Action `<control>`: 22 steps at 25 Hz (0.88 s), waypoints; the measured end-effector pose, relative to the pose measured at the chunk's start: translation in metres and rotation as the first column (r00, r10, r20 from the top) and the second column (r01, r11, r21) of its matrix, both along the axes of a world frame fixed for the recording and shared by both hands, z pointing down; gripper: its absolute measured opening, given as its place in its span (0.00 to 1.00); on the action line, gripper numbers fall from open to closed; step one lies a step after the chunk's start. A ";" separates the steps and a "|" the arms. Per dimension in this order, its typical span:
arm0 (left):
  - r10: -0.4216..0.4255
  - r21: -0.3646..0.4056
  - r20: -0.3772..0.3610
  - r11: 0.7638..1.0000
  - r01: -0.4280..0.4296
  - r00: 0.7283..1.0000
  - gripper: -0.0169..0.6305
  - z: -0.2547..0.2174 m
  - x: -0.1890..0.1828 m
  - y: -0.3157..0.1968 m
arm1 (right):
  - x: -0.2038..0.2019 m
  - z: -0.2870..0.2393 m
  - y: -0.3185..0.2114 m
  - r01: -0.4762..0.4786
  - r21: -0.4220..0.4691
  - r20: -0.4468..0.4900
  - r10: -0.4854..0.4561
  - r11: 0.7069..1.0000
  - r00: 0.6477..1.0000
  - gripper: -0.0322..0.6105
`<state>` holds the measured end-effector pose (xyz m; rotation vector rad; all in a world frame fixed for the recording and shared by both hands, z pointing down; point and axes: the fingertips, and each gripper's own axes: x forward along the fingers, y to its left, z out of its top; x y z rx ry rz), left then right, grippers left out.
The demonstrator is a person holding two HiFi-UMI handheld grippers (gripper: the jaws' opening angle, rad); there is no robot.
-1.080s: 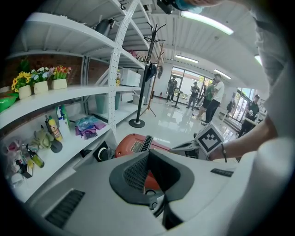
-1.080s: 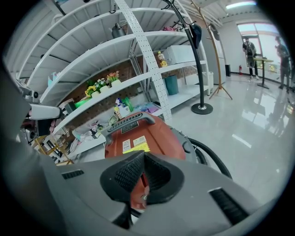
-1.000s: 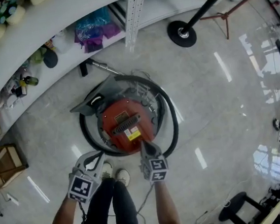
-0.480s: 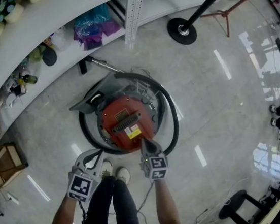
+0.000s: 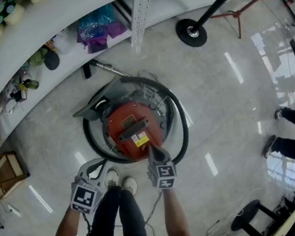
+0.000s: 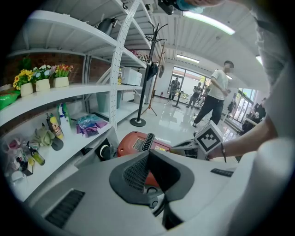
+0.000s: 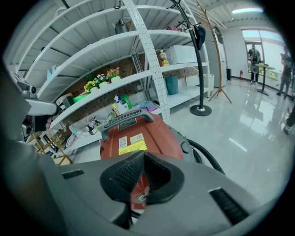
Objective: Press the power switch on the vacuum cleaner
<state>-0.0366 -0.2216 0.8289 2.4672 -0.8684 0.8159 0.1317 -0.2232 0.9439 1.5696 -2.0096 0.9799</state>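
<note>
Stillness since a second ago: right gripper, clenched empty, stays at the vacuum cleaner's near edge, probably pressing; left gripper clenched, idle.

glossy red plastic vacuum cleaner

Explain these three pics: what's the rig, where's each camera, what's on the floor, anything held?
No robot: a person holds a two-jaw gripper in each hand. The head view comes from a camera on their head, looking down at their legs, the left gripper and right gripper. The other two views come from a camera on each gripper, looking along its jaws. On the floor stands a red vacuum with a black hose looped around it, beside white shelves. Both grippers' jaws are together and hold nothing; the right one points at the vacuum's near edge.
</note>
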 end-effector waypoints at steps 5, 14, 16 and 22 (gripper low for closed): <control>-0.009 -0.002 -0.001 1.000 0.009 1.000 0.04 0.001 -0.003 -0.001 | 0.001 0.001 -0.001 -0.001 0.011 0.013 0.000 1.000 1.000 0.07; -0.002 0.007 -0.006 1.000 0.002 1.000 0.04 -0.001 -0.001 0.000 | 0.001 0.002 -0.001 0.017 0.009 0.008 -0.017 1.000 1.000 0.07; -0.002 0.008 -0.009 1.000 0.002 1.000 0.04 -0.002 0.000 0.000 | 0.001 0.003 0.000 0.018 0.007 0.004 -0.018 1.000 1.000 0.07; -0.001 0.017 -0.007 1.000 0.001 1.000 0.04 -0.006 0.000 -0.002 | 0.003 0.004 0.003 0.015 0.005 0.009 -0.015 1.000 1.000 0.07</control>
